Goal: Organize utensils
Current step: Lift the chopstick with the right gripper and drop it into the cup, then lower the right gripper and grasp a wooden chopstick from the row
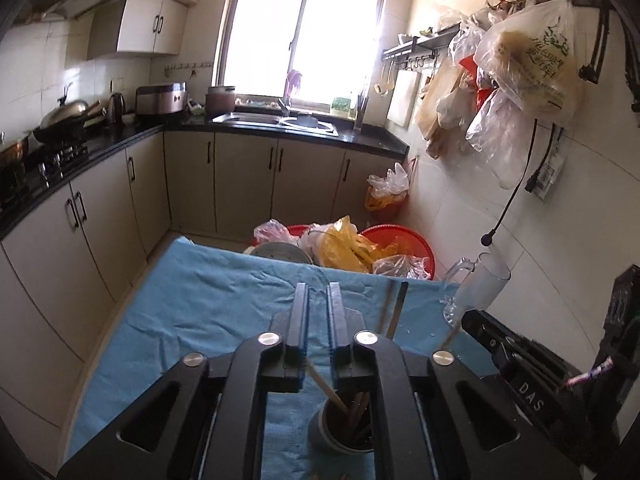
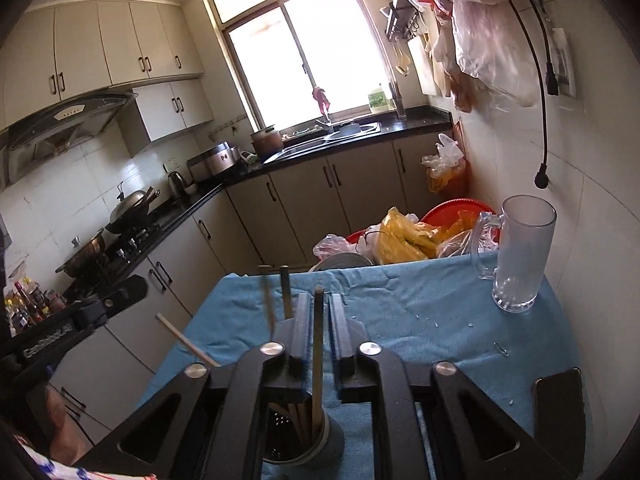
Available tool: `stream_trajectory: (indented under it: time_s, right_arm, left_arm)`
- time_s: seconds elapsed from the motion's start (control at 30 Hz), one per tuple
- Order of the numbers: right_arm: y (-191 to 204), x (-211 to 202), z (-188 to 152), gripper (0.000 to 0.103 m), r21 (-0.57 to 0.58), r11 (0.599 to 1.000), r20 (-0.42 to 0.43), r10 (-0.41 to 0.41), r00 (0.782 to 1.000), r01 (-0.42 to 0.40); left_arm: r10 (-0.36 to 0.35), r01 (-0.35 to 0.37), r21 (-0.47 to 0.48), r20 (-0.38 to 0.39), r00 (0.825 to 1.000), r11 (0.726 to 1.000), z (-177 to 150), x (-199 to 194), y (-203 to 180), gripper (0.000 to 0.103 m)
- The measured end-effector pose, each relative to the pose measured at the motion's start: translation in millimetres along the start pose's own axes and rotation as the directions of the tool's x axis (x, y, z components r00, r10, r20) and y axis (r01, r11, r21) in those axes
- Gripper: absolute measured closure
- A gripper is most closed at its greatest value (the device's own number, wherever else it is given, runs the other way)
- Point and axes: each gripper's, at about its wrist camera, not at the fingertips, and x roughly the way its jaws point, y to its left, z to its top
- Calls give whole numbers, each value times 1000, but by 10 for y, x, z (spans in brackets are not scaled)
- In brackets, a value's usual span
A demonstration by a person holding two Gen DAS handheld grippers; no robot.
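A grey utensil holder stands on the blue-covered table, right under both grippers, with several chopsticks in it. My left gripper hangs above it with a narrow gap between its fingers and only cloth visible in that gap. A pale chopstick slants from under its left finger into the holder. My right gripper is slightly open. A chopstick stands upright between its fingers, its lower end in the holder, and the pads do not press it. Two more chopsticks rise beside it.
A clear glass mug stands at the table's far right, near the tiled wall. A phone and a paperclip lie on the cloth. Red basins with plastic bags sit beyond the far edge. Kitchen cabinets run along the left.
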Motion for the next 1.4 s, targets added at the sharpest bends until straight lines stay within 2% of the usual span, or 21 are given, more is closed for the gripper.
stream_trajectory:
  time_s: [0.03, 0.07, 0.13, 0.2, 0.3, 0.37, 0.43, 0.5, 0.53, 0.57, 0.6, 0.67, 0.77, 0.87, 1.1, 1.23, 1.3, 1.37, 1.4]
  right_arm:
    - [-2, -29, 6, 75, 0, 1000, 5, -4, 1000, 4]
    - [-3, -69, 12, 72, -1, 1000, 11, -5, 1000, 5]
    - [-1, -166, 2, 72, -8, 1000, 14, -3, 1000, 4]
    - [0, -298, -43, 70, -23, 1000, 16, -5, 1000, 5]
    - [-60, -523, -286, 59, -53, 998, -15, -17, 1000, 16]
    - [-148, -582, -500, 57, -64, 998, -60, -27, 998, 23]
    - [-249, -552, -823, 57, -63, 998, -153, -33, 988, 24]
    - [-352, -466, -1161, 57, -46, 999, -246, -32, 969, 22]
    - [-416, -411, -1343, 62, -21, 999, -293, -30, 956, 25]
    - [-475, -354, -1500, 72, 12, 1000, -339, -17, 941, 23]
    - [-520, -320, -1590, 75, 35, 999, -365, -7, 931, 22]
    - [-579, -265, -1777, 76, 73, 997, -401, 10, 916, 21]
    - [-577, -201, -1877, 76, 62, 998, -415, -2, 910, 30]
    - [-554, -138, -1908, 76, 58, 998, -427, -4, 904, 32]
    - [-378, 41, -1932, 76, -43, 996, -439, -88, 894, 77]
    - [-355, 108, -1906, 80, -81, 992, -435, -124, 892, 98]
    - [-352, 156, -1882, 86, -109, 987, -432, -152, 889, 115]
    - [-330, 190, -1860, 88, -135, 984, -435, -165, 885, 117]
    - [-306, 203, -1861, 89, -150, 982, -437, -171, 883, 116]
  left_arm:
    - [1, -1, -5, 8, 1000, 1000, 3, -51, 18, 85]
    - [-1, 1, -13, 17, 1000, 1000, 3, -112, 44, 81]
    - [-2, 3, -24, 36, 999, 1000, -12, -264, 95, 72]
    - [3, -2, -19, 57, 998, 1000, -71, -458, 162, 69]
    - [7, -6, -14, 68, 998, 1000, -250, -716, 289, 63]
    - [16, -15, -12, 63, 998, 1000, -444, -846, 401, 58]
    - [30, -29, -8, 36, 999, 1000, -695, -877, 496, 57]
    - [31, -31, 15, -36, 999, 999, -987, -770, 552, 57]
    - [32, -30, 21, -80, 996, 999, -1130, -681, 568, 57]
    - [32, -29, 24, -130, 991, 999, -1279, -570, 576, 58]
    - [24, -20, 24, -175, 984, 1000, -1403, -458, 573, 59]
    - [2, 4, 24, -249, 968, 1000, -1578, -267, 547, 72]
    - [-22, 39, 39, -358, 933, 998, -1818, 51, 443, 73]
    - [-14, 56, 92, -403, 915, 994, -1946, 244, 308, 73]
    - [50, 57, 225, -442, 895, 973, -2052, 590, 36, 74]
    - [60, 73, 254, -480, 875, 964, -2101, 717, -15, 76]
    - [67, 68, 263, -471, 880, 963, -2112, 726, -11, 81]
    - [77, 45, 242, -473, 878, 969, -2098, 735, 31, 97]
    - [70, 37, 209, -480, 875, 977, -2083, 742, 77, 97]
